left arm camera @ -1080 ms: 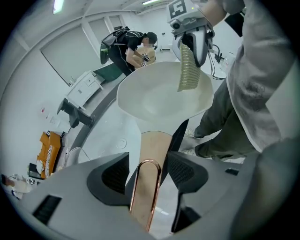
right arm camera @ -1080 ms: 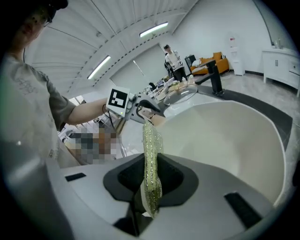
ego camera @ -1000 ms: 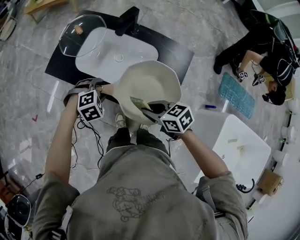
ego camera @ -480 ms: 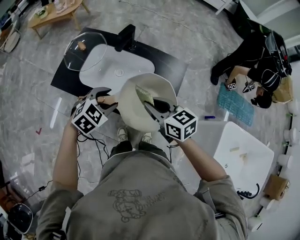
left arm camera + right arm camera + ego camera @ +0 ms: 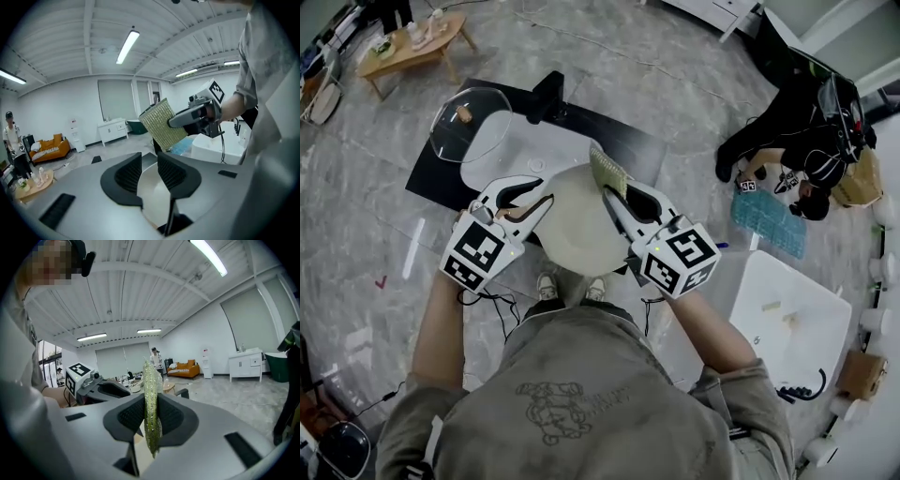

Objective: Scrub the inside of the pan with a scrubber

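Two forearms (image 5: 441, 323) extended toward pan (image 5: 577, 234).

We get bright, even indoor light thru-out; shadows are soft & faint. The source is the long white fluorescent ceiling tubes (image 5: 127, 46), blown out to pure white in both gripper views. In the head view we see a strong fisheye bend twd the edges, and the glossy grey marble floor (image 5: 694, 66) has a soft sheen w/ pale reflection streaks. Both gripper views have a round black vignette at the corners and a curved bg. The flat green-gold mesh scrubber (image 5: 151, 404) is sharp; the nearest foreground is a bit soft.
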Tool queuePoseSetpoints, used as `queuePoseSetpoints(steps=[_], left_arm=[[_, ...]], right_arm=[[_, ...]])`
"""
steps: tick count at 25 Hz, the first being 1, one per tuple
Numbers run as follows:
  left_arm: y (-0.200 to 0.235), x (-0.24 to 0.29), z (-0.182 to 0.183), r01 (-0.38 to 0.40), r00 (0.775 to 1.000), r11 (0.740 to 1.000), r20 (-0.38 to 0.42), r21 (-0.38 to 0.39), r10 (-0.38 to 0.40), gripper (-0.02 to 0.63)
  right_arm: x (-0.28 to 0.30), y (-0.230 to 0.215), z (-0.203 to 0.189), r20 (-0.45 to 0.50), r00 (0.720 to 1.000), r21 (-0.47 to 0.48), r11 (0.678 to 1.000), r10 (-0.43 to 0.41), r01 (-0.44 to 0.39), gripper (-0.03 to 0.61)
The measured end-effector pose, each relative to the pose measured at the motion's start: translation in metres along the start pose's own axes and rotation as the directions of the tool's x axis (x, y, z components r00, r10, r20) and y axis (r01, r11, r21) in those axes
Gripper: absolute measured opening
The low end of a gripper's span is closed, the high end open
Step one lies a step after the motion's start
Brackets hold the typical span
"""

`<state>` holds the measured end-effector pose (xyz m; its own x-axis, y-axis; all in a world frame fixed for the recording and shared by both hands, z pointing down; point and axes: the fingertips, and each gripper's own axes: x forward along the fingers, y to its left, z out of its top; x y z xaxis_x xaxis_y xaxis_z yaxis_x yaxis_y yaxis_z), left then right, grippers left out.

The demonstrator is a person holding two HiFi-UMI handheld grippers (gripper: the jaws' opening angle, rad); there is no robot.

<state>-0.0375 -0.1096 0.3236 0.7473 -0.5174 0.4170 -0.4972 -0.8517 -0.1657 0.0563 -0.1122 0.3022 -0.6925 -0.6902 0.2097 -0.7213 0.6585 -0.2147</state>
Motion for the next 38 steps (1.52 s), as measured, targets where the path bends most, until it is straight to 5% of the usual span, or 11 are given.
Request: queuePoseSetpoints(steps=[15, 22, 28, 38], left_arm=[[-0.008, -0.030, 0.097, -0.173, 0.967, 0.981, 0.203, 0.083, 0.154, 0.038], [-0.015, -0.037, 0.123, -0.232, 0.943, 0.967, 0.268, 0.103, 0.198, 0.037], [-0.014, -0.040, 0.119, -0.295, 0.920, 0.955, 0.280, 0.040, 0.273, 0.037], [-0.012, -0.042, 0.117, -0.320, 0.914, 0.947, 0.272, 0.029, 0.300, 0.037]], right_arm=[[-0.070, 0.006, 0.107, 0.252, 0.955, -0.191, 0.959, -0.157, 0.209, 0.077], [-0.094, 0.032, 0.118, 0.303, 0.941, -0.244, 0.942, -0.153, 0.232, 0.077], [-0.105, 0.026, 0.115, 0.320, 0.930, -0.239, 0.934, -0.182, 0.265, 0.077], [-0.106, 0.023, 0.106, 0.324, 0.927, -0.292, 0.911, -0.191, 0.290, 0.077]])
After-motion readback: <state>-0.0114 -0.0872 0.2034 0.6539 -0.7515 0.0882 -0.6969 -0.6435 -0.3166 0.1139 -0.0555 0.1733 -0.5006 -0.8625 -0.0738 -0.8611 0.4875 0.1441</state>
